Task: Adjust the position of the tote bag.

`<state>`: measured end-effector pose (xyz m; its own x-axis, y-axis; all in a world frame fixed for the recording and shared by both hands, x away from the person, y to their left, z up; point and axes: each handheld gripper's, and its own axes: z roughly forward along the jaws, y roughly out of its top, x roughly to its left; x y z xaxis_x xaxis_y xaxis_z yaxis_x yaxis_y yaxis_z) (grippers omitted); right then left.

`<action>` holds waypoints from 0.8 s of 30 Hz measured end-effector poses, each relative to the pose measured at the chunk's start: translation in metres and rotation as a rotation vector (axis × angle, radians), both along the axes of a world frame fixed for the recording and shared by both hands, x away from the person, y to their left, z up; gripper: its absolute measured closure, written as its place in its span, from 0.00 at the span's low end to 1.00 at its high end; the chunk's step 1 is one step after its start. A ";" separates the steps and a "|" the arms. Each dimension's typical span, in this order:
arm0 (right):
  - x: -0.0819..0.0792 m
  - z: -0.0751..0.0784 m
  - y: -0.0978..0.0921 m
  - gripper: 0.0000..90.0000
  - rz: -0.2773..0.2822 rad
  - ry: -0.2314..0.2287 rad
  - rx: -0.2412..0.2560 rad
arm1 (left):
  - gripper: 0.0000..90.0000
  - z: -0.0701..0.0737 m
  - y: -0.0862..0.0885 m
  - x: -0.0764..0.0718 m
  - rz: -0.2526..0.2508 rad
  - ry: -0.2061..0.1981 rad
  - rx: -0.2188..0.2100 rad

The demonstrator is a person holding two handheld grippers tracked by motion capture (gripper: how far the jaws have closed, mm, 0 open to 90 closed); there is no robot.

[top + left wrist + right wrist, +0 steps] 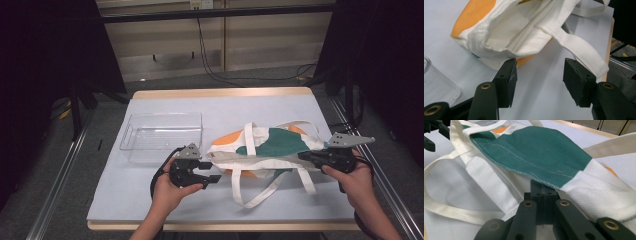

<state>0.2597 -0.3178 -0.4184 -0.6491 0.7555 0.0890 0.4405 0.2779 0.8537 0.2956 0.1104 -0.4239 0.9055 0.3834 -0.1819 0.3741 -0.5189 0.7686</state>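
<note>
A cloth tote bag (272, 142) in white, orange and green lies on its side in the middle of the table, its straps (260, 194) spilling toward the front edge. My left gripper (212, 171) is open just left of the bag. In the left gripper view the bag's open mouth (506, 32) lies right in front of my left gripper (539, 77), and a white strap (576, 48) runs past the right jaw. My right gripper (302, 156) is shut on the bag's right end. In the right gripper view my right gripper (544, 191) pinches the hem under the green panel (534, 147).
A clear plastic bin (165, 116) stands at the back left, close behind my left hand; its corner (439, 86) shows in the left gripper view. The table's pale cover (130, 200) has bare room at the front left. The table edge (610, 45) is near.
</note>
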 end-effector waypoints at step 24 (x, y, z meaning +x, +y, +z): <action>0.002 -0.002 0.006 1.00 0.012 0.004 -0.001 | 0.51 0.001 -0.009 -0.009 -0.045 0.009 -0.009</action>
